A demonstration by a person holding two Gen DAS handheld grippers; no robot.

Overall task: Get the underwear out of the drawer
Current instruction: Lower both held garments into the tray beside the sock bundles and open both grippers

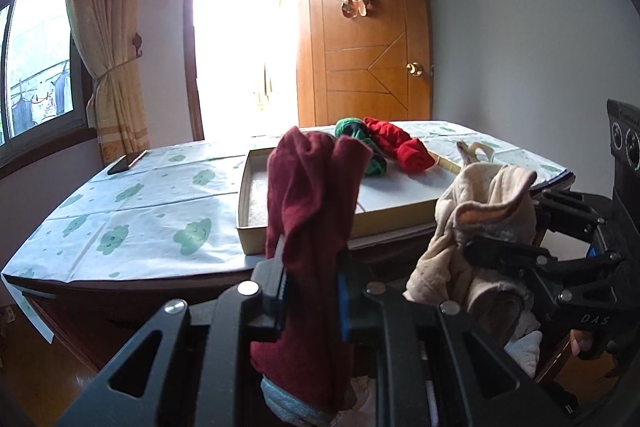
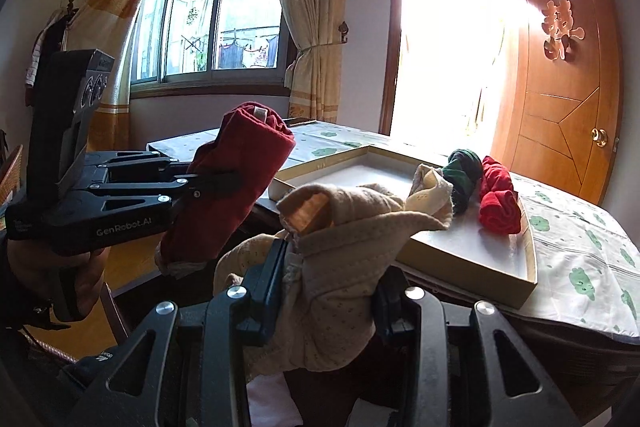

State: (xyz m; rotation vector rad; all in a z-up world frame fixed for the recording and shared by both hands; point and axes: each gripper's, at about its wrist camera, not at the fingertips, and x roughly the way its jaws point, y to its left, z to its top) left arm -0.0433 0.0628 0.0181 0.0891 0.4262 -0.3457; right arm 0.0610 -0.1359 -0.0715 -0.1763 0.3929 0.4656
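Your left tongs (image 1: pixel 310 291) pinch a dark red underwear (image 1: pixel 312 195) and your right tongs (image 2: pixel 328 291) pinch a beige underwear (image 2: pixel 340 243), both held up in front of the table (image 1: pixel 132 211). Just beyond them on the table lies an open shallow box (image 1: pixel 304 223), with a green roll (image 1: pixel 356 143) and a bright red roll (image 1: pixel 400 145) touching at its far end. A phone (image 1: pixel 126 163) lies well apart at the table's far left corner.
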